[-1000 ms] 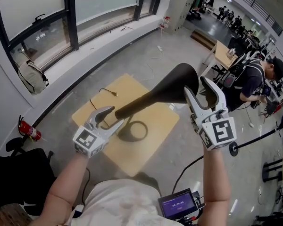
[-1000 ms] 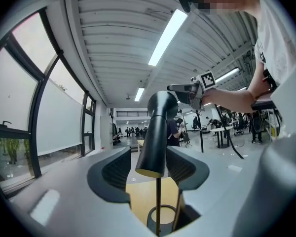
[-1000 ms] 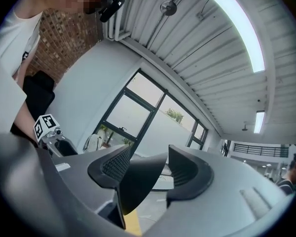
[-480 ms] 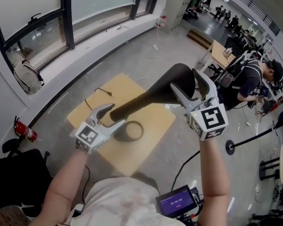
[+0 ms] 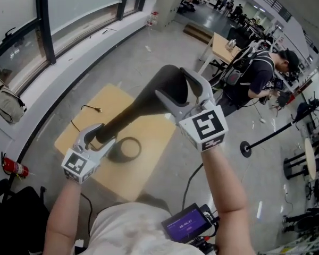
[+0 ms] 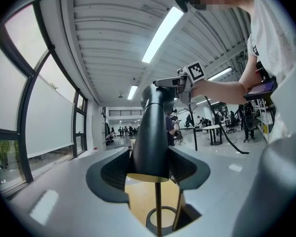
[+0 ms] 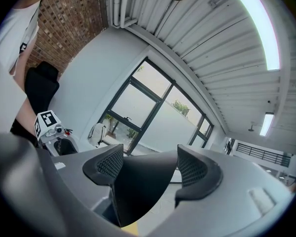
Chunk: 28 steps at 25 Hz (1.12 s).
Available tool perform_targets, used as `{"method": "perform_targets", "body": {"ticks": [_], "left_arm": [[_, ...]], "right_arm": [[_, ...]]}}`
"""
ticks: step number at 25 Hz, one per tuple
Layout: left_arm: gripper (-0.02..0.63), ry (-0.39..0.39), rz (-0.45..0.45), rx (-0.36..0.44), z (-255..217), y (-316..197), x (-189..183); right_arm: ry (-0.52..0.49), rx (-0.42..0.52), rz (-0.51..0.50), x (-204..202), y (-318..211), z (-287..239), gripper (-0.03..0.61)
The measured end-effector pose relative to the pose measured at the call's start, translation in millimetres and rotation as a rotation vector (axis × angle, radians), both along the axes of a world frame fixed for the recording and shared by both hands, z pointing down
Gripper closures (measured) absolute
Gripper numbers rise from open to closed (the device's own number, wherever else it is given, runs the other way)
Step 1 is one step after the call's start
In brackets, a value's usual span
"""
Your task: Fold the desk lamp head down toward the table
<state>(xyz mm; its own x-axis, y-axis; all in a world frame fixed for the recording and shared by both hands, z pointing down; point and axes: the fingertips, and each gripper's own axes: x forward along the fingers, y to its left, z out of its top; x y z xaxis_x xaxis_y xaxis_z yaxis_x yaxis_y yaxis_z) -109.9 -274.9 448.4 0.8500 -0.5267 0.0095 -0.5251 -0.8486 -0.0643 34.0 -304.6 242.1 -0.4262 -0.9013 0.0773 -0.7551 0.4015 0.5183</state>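
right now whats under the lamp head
Wooden table with the ring base on it, and a thin stem running down to it. The lamp head covers part of the tabletop.

no text can be read for certain. the small black screen point(image 5: 187, 224) at the person's waist shows a purple panel with a row of pale digits, too small to make out. the white marker cubes point(image 5: 203, 127) bear black-and-white square code patterns, not letters. a black print on the white shirt sleeve point(image 6: 255, 50) is illegible.
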Motion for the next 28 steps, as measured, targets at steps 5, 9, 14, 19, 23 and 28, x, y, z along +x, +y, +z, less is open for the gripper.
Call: {"method": "perform_targets", "body": {"ticks": [5,9,14,19,23,28], "left_arm": [[0.376,-0.021,0.014,0.005,-0.4,1.0,3.4],[0.377,-0.037,0.023,0.023,-3.2,1.2,8.7],[0.379,-0.071,0.033,0.015,-2.7,2.7,4.3],[0.38,-0.099,0.036,0.029,-3.9,4.1,2.0],[0.382,-0.125,0.032,0.032,-6.8,4.5,-5.2],[0.382,-0.14,0.036,0.022,-9.2,3.6,-4.2]], "right_arm": [[0.002,-0.004,0.003,0.8,4.2,1.1,0.233],[-0.019,-0.019,0.019,13.5,3.8,5.5,0.233],[-0.049,-0.029,0.029,15.6,3.5,11.2,0.235],[-0.086,-0.048,0.039,22.7,3.3,17.9,0.235],[-0.115,-0.064,0.036,21.8,0.3,22.3,0.233],[-0.132,-0.075,0.038,25.9,-1.4,24.0,0.233]]}}
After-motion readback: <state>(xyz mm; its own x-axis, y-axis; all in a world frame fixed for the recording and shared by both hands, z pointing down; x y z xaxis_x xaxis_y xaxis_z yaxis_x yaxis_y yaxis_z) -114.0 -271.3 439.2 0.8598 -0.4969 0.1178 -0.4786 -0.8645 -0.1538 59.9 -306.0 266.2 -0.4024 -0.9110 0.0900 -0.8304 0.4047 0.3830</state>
